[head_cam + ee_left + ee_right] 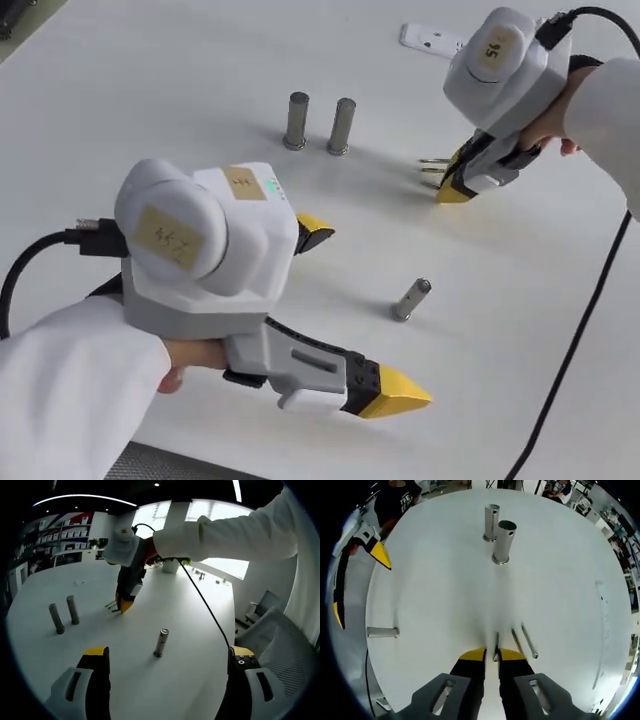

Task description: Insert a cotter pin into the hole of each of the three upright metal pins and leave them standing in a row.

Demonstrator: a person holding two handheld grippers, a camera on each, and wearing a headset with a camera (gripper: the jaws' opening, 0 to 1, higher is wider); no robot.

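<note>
The left gripper (357,313) is near us on the left. A hand in a white sleeve (70,390) holds it. Its two yellow-tipped jaws are spread wide apart and hold nothing. A tan sticker (168,238) on its top has writing on it, but it is too blurry to read.

The right gripper (450,192) is far off on the right, held by the other hand. Its tip points down at the white table (200,70). Its jaws are pressed close together, and they pinch one thin cotter pin (496,651) between the yellow tips. Two more cotter pins (522,641) lie flat on the table just to the right of that one. The tan sticker (495,45) on this gripper looks like it says "35".

Two metal pins (319,123) stand up side by side in the far middle of the table, close to each other but not touching. In the right gripper view, a small hole shows near the top of one of them. A third metal pin (410,300) lies on its side, nearer to us, between the two grippers and well apart from the standing ones.

A flat white piece (430,40) lies at the far right. A black cable (575,340) runs across the right side of the table.
</note>
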